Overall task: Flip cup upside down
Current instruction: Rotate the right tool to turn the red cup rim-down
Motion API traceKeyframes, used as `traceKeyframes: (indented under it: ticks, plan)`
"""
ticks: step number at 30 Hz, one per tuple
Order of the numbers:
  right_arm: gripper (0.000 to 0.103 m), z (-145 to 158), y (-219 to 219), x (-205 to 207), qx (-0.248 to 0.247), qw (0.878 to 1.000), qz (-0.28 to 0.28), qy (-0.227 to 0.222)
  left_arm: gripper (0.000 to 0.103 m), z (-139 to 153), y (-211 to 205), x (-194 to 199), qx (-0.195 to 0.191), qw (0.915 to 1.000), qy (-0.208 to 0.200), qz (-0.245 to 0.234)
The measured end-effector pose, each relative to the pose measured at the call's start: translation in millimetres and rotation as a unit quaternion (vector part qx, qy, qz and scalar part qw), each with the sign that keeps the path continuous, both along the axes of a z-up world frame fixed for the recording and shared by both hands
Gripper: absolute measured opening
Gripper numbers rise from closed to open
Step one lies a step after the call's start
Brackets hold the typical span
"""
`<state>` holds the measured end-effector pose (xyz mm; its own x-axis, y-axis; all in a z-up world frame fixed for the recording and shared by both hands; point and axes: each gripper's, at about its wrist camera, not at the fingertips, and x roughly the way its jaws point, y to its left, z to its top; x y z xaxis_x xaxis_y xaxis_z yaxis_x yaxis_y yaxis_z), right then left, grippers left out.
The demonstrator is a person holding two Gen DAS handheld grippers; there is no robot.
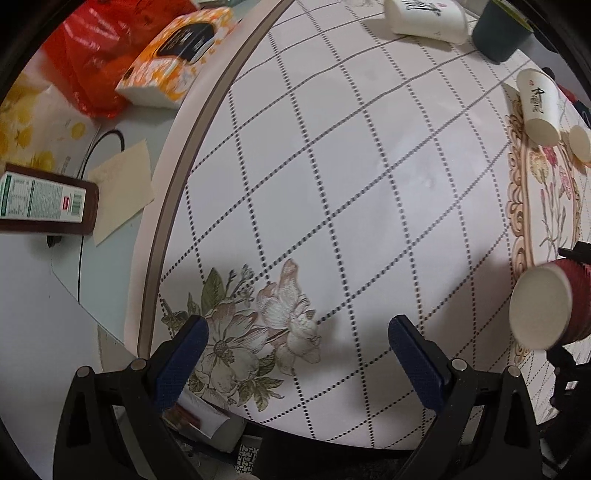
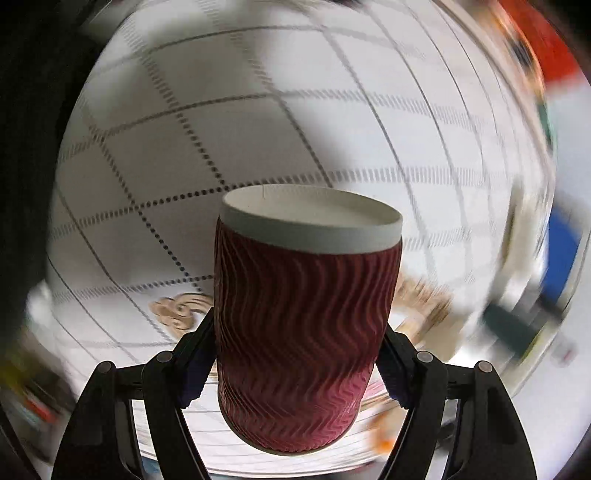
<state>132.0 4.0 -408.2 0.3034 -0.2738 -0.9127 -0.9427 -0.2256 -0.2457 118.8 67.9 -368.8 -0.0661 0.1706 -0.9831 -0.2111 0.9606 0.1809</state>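
Note:
A dark red ribbed paper cup (image 2: pixel 303 332) with a white base is clamped between the jaws of my right gripper (image 2: pixel 295 365), held in the air with its flat white bottom pointing away from the camera. The same cup (image 1: pixel 546 306) shows at the right edge of the left wrist view, bottom toward the camera, above the table. My left gripper (image 1: pixel 295 354) is open and empty, hovering over the flower print near the table's edge.
The round table (image 1: pixel 332 166) has a white checked cloth. White paper cups lie on their sides at the top (image 1: pixel 424 18) and right (image 1: pixel 537 107). A dark green cup (image 1: pixel 500 29) stands at top right. A tissue box (image 1: pixel 177 55), red bag (image 1: pixel 92 55) and a bottle (image 1: pixel 44 199) sit beyond the table edge.

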Motion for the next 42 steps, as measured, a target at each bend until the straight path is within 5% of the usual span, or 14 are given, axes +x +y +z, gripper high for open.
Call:
traceKeyframes:
  ticks: [4,9,12,20,30,40,42]
  plan:
    - [0.078,4.8,-10.6,35.6,0.021,0.984,-0.171,0.037,0.100,5.0,-20.5,11.4,0.004,1.0000,-0.002,-0.008]
    - [0.078,6.2,-11.3,76.3,0.030,0.929,-0.358,0.091,0.100,10.1,-30.7,16.9,0.012,0.9998,0.003,-0.013]
    - [0.078,3.6,-14.8,86.5,0.033,0.908,-0.405,0.102,0.100,9.5,-38.5,20.3,0.009,0.9998,0.005,-0.019]
    - [0.078,-1.5,-27.9,100.6,0.045,0.863,-0.488,0.123,0.100,4.7,-42.9,23.6,0.003,0.9995,0.011,-0.028]
    - [0.079,-10.3,-65.9,112.8,0.054,0.784,-0.599,0.158,0.100,1.3,-36.1,22.5,0.001,0.9993,0.016,-0.034]
    - [0.082,-27.2,-102.1,133.8,0.049,0.747,-0.639,0.178,0.100,-0.8,-29.7,17.4,0.001,0.9993,0.017,-0.033]
    - [0.090,-26.9,-106.0,145.4,0.050,0.744,-0.642,0.177,0.100,-0.9,-29.6,16.6,0.002,0.9993,0.024,-0.029]
